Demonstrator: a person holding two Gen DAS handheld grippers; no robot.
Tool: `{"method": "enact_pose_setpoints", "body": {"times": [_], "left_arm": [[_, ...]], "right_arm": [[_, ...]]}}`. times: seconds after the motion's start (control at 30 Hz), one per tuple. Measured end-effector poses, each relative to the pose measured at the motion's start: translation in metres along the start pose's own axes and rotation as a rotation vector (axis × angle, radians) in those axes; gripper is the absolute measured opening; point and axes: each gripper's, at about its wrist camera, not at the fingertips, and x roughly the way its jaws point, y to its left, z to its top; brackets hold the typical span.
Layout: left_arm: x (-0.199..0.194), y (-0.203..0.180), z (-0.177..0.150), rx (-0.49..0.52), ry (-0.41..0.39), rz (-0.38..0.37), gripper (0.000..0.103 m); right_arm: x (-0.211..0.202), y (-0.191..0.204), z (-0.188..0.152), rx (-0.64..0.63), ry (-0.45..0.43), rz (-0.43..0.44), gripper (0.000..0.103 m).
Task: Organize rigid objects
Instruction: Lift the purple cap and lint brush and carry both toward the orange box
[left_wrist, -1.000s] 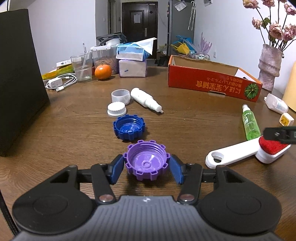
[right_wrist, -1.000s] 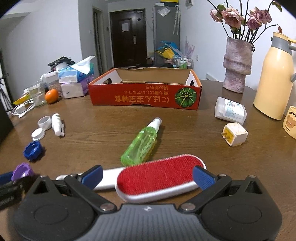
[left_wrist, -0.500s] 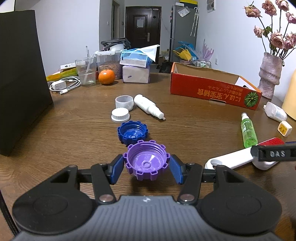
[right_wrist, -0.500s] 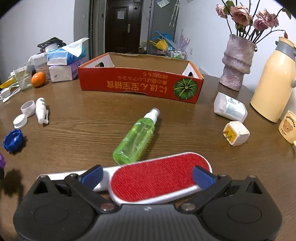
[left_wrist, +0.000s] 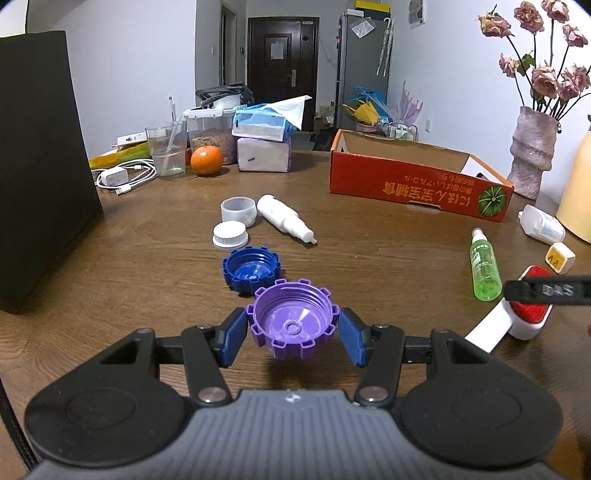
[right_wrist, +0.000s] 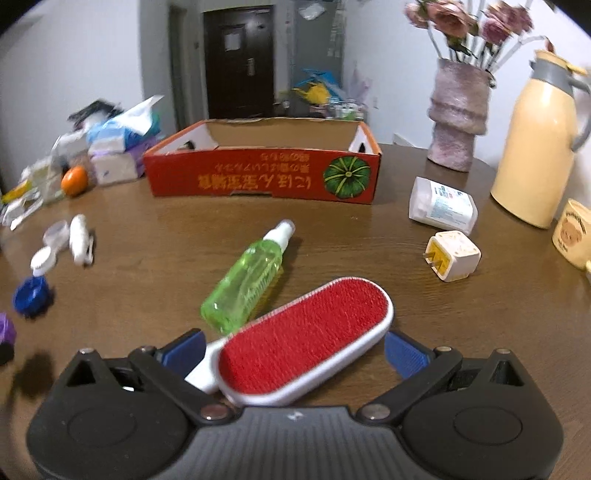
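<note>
My left gripper (left_wrist: 293, 338) is shut on a purple ribbed cap (left_wrist: 293, 323) and holds it off the table, above a blue cap (left_wrist: 251, 269). My right gripper (right_wrist: 295, 349) is shut on a red-and-white lint brush (right_wrist: 306, 338), lifted and tilted; it also shows in the left wrist view (left_wrist: 528, 314). A green spray bottle (right_wrist: 247, 282) lies just beyond the brush. The red cardboard box (right_wrist: 266, 181) stands open at the back of the table.
A white cap (left_wrist: 230, 233), clear cup (left_wrist: 238, 210) and white bottle (left_wrist: 284, 218) lie past the blue cap. A plug (right_wrist: 452, 256), a white container (right_wrist: 441, 206), a vase (right_wrist: 458, 114), a yellow jug (right_wrist: 535, 144) and a mug (right_wrist: 574, 232) stand right. A black box (left_wrist: 37, 177) stands left.
Both grippers have risen: the purple cap is lifted off the table and the lint brush is raised and tilted. The right view has swung slightly left.
</note>
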Motion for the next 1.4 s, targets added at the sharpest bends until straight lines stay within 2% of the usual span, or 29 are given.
{"method": "enact_pose_setpoints", "body": {"times": [0.13,0.27,0.47,0.63,0.7,0.87,0.93,1.0,1.07,1.4], "left_arm": [[-0.002,-0.001,0.001,-0.003,-0.005,-0.001,0.056],[-0.002,0.0,0.002,-0.005,-0.005,0.001,0.056],[-0.002,-0.003,0.001,0.001,-0.005,-0.007,0.056],[-0.002,-0.008,0.002,0.009,-0.006,-0.009,0.056],[-0.001,-0.011,0.002,0.012,-0.006,-0.01,0.056],[0.0,-0.018,0.004,0.016,-0.006,-0.013,0.056],[0.0,-0.019,0.005,0.017,-0.007,-0.014,0.056],[0.001,-0.022,0.005,0.016,-0.007,-0.015,0.056],[0.001,-0.024,0.006,0.015,-0.007,-0.019,0.056],[0.0,-0.039,0.015,0.026,-0.022,-0.039,0.056]], "right_arm": [[0.014,0.009,0.005,0.024,0.035,-0.081,0.103],[0.017,0.007,-0.001,-0.016,0.051,-0.094,0.102],[0.017,-0.013,-0.015,-0.078,0.063,-0.027,0.092],[0.018,-0.038,-0.018,-0.09,0.065,0.057,0.092],[0.02,-0.045,-0.018,-0.097,0.058,0.096,0.095],[0.024,-0.047,-0.023,-0.118,-0.021,0.132,0.096],[0.025,-0.046,-0.023,-0.136,-0.034,0.146,0.091],[0.022,-0.045,-0.022,-0.155,-0.037,0.174,0.07],[0.018,-0.044,-0.021,-0.164,-0.041,0.192,0.055],[0.005,-0.052,-0.022,-0.141,-0.084,0.205,0.055]]}}
